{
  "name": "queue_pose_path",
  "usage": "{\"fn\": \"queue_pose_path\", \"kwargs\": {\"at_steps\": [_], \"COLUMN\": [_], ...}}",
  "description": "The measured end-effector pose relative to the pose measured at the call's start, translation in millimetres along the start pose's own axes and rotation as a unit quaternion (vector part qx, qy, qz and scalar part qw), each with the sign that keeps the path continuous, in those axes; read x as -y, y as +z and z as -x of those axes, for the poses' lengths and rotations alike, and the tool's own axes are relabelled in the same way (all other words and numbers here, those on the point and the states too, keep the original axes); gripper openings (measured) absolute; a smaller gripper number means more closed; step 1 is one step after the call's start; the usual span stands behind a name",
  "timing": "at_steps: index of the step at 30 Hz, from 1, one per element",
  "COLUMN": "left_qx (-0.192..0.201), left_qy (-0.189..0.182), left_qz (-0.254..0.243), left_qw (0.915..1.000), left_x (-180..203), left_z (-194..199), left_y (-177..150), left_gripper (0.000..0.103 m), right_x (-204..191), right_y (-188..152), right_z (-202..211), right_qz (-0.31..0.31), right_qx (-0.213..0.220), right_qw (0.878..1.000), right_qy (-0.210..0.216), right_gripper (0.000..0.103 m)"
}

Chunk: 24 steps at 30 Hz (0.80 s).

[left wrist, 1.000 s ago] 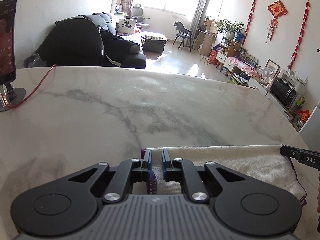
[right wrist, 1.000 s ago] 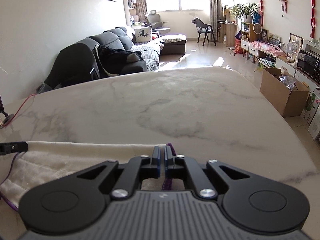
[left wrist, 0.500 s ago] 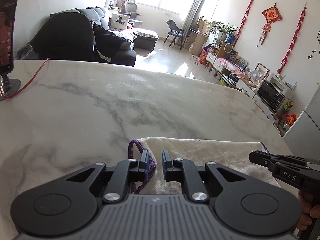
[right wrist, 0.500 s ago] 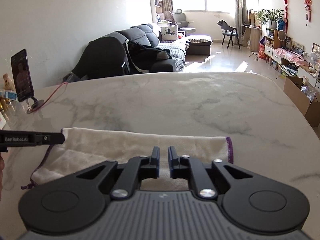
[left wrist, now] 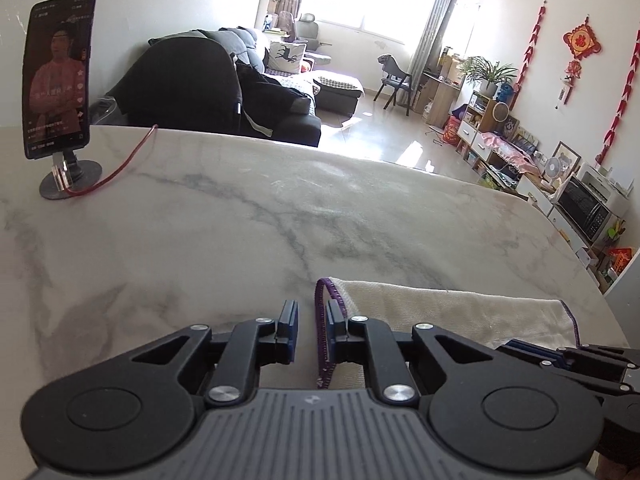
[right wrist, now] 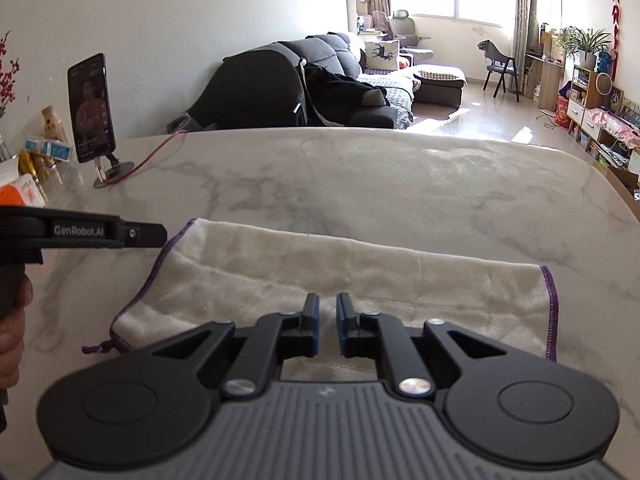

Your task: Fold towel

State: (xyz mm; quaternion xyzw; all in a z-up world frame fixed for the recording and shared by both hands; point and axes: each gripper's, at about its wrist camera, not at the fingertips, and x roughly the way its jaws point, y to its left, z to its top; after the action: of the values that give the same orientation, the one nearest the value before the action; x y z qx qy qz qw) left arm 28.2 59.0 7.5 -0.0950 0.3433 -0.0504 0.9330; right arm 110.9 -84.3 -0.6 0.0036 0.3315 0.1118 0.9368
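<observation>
A cream towel [right wrist: 360, 272] with a purple hem lies folded in a long strip on the marble table [right wrist: 400, 184]. My right gripper [right wrist: 328, 300] hovers over the middle of its near edge, jaws a little apart with nothing between them. In the left wrist view the towel [left wrist: 460, 312] stretches away to the right. My left gripper [left wrist: 312, 308] stands slightly open at the towel's left end, and a raised loop of purple hem [left wrist: 326, 320] sits in the gap without being pinched. Each gripper shows in the other's view: the left gripper [right wrist: 160, 234], the right gripper [left wrist: 520, 350].
A phone [left wrist: 60, 80] on a round stand with a red cable stands at the table's far left, also seen as the phone [right wrist: 92, 108]. Bottles and packets [right wrist: 52, 124] crowd the left edge. A person's hand [right wrist: 12, 320] holds the left gripper. Sofa and furniture lie beyond.
Both grippers were shut on the towel's purple corners and have let go. The right gripper has slid left along the towel toward its middle. The left has shifted slightly left.
</observation>
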Motion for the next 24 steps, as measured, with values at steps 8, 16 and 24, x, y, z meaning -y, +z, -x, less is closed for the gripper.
{"fn": "queue_pose_path", "kwargs": {"at_steps": [8, 16, 24], "left_qx": [0.006, -0.002, 0.005], "left_qy": [-0.097, -0.062, -0.065], "left_qz": [-0.027, -0.058, -0.072], "left_qw": [0.9949, 0.9964, 0.9953], "left_x": [28, 28, 21], "left_z": [-1, -30, -25], "left_y": [-3, -15, -19], "left_gripper": [0.014, 0.014, 0.014], "right_x": [-8, -6, 33], "right_y": [3, 1, -12], "right_z": [-1, -8, 5], "right_qz": [0.001, -0.004, -0.029], "right_qx": [0.004, -0.006, 0.001], "right_qw": [1.0, 1.0, 1.0], "right_qy": [0.005, 0.006, -0.009], "right_gripper": [0.012, 0.011, 0.005]}}
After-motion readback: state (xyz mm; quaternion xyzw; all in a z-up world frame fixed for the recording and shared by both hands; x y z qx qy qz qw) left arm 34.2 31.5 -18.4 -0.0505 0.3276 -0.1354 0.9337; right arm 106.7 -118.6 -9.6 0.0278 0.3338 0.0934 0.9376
